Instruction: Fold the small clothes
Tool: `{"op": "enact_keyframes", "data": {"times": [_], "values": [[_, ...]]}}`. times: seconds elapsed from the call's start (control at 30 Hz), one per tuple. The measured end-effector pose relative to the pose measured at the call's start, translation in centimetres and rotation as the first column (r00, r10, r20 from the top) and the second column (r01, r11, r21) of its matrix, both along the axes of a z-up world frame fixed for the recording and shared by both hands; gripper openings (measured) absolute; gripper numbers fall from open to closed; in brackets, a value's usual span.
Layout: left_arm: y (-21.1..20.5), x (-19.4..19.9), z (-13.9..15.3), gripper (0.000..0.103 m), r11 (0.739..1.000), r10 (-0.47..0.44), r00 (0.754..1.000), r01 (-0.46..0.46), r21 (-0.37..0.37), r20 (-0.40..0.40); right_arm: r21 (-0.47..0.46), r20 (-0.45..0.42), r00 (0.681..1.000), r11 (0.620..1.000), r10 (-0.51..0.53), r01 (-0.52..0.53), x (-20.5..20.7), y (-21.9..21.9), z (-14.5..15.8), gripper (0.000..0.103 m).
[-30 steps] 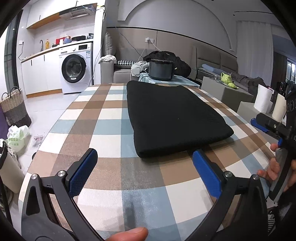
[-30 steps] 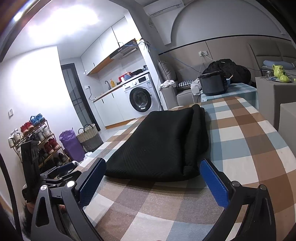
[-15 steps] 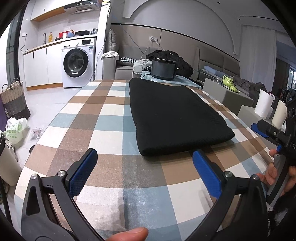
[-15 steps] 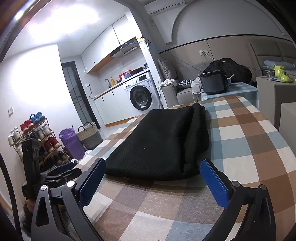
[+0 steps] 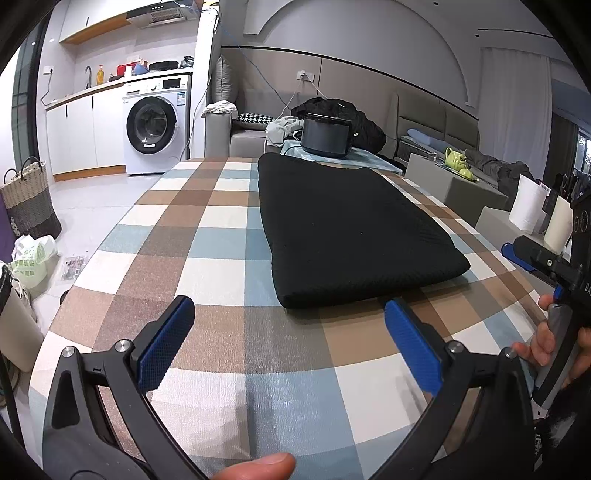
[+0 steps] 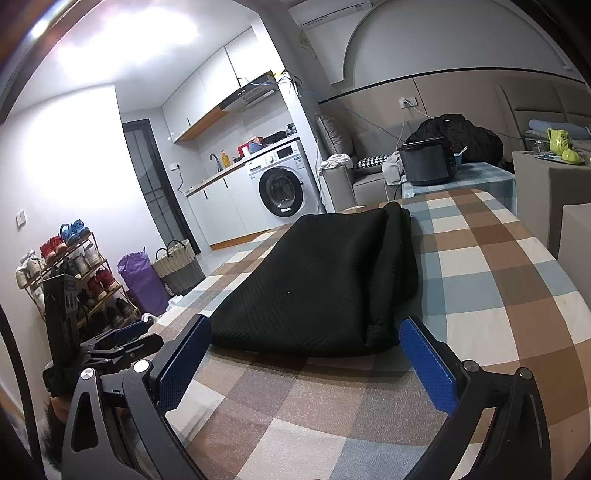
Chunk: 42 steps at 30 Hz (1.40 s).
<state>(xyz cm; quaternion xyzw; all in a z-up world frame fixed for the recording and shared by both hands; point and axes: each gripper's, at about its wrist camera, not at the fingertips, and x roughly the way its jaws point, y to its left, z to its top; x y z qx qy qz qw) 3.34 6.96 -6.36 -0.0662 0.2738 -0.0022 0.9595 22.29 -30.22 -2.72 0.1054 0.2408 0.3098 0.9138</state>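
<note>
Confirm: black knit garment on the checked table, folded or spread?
Folded. The black knit garment is a thick rectangle, with doubled layers visible along its right edge; both grippers open, off it.

Both views are sharp at the centre and bend hard toward the rim, where a black ring closes the corners; straight lines such as the table point(image 5: 221, 236) edges bow outward. The left wrist view is evenly lit, soft and cool, with faint shadows under the cloth point(image 5: 351, 229). The right wrist view is dimmer overall, yet the ceiling point(image 6: 122, 29) at 11 o'clock is blown out white, with a purple fringe along the rim. No motion blur shows.
</note>
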Motion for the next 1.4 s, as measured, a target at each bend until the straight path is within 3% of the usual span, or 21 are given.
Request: {"op": "enact_keyframes", "data": {"times": [1.4], "values": [[0.19,0.11,-0.3,0.102,1.0,0.001,1.0,-0.002,-0.013,-0.005,-0.008,-0.001,1.0,1.0,0.011,-0.011,0.29,-0.1,-0.37,0.103]]}}
